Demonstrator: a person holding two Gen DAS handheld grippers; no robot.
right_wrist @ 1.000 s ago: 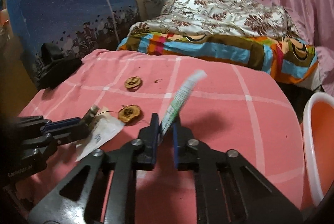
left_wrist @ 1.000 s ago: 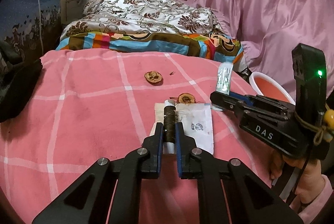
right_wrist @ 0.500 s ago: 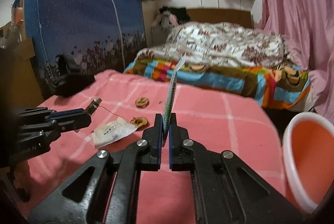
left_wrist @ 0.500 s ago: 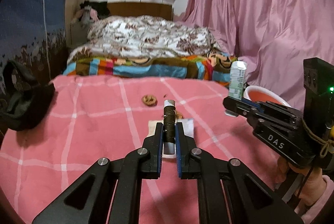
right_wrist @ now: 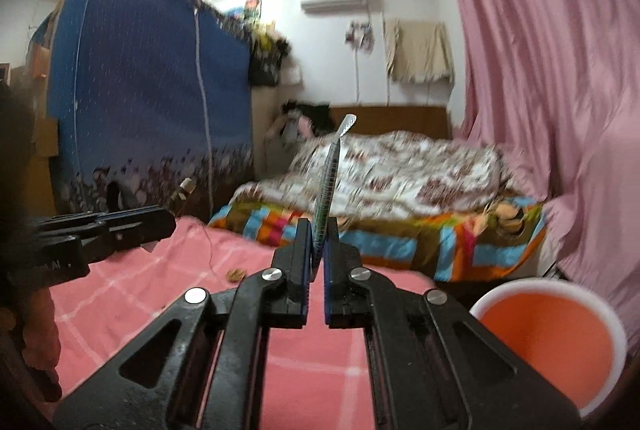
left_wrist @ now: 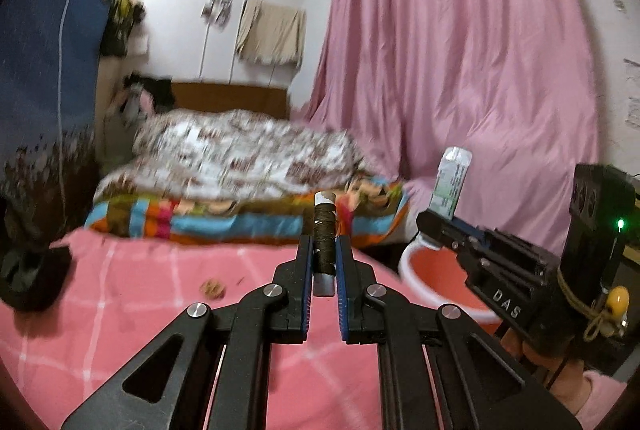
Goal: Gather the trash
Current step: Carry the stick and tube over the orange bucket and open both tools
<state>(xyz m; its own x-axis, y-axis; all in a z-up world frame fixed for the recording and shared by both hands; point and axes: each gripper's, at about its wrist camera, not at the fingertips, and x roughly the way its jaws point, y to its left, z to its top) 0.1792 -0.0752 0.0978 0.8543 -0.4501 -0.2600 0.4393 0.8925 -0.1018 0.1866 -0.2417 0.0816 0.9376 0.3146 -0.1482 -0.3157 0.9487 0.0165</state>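
gripping upright brown thread spool point(left_wrist: 323, 238), left gripper point(left_wrist: 323, 262), right gripper point(right_wrist: 318, 250) pinching flat green-white tube point(right_wrist: 330, 185)

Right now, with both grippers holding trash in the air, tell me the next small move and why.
Probably carry the right gripper over the orange bin and let go. It is shut on the flat tube, lifted clear of the pink cloth, and the bin sits open just to its right. The left gripper, shut on the thread spool, is farther from the bin and can follow.
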